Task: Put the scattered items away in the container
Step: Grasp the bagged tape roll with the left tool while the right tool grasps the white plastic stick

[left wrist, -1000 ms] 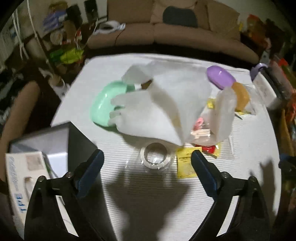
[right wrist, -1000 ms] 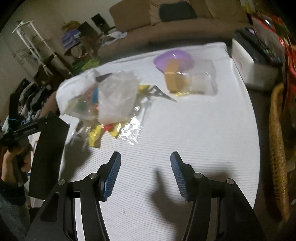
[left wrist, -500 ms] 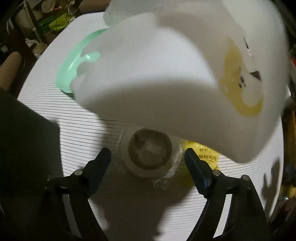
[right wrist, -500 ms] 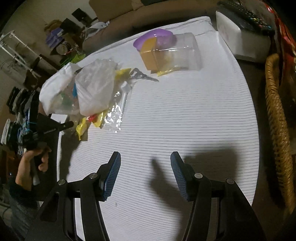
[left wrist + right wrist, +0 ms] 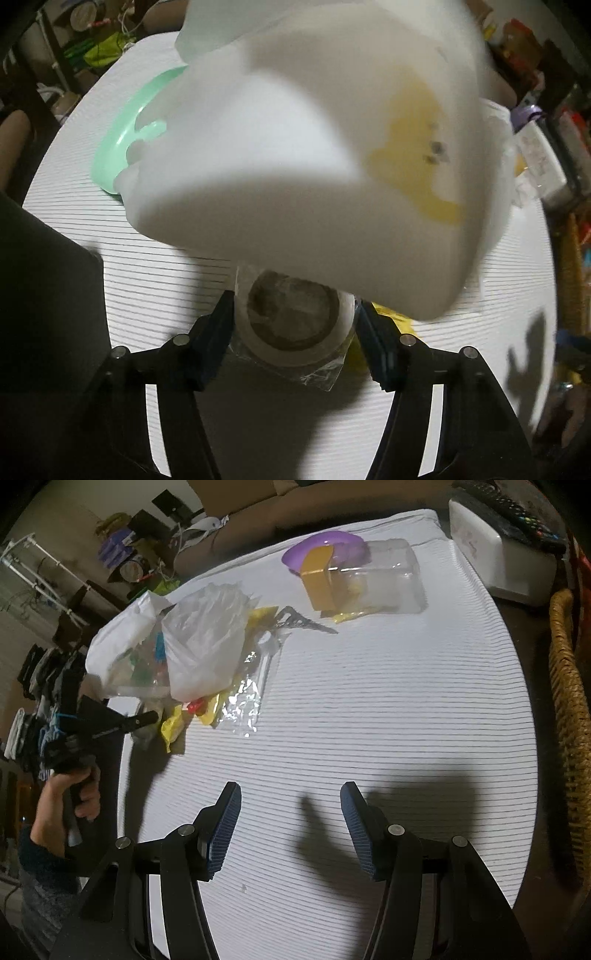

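The round table under a white ribbed cloth (image 5: 388, 720) carries everything, and the clutter sits toward its left edge and far side. Largest there is the heap of white plastic bags (image 5: 314, 147), which in the left wrist view overhangs a roll of clear tape in a crinkled transparent wrapper (image 5: 293, 325) near the table's left edge. A clear plastic box with an amber lid (image 5: 358, 579), probably the container, stands near the far edge. The left gripper (image 5: 293, 328) is closing around the roll, its pads touching or nearly touching its sides. The right gripper (image 5: 291, 823) hangs half-open and empty above bare cloth. The grasp is under way; next comes a firm squeeze, then lifting clear of the bags.
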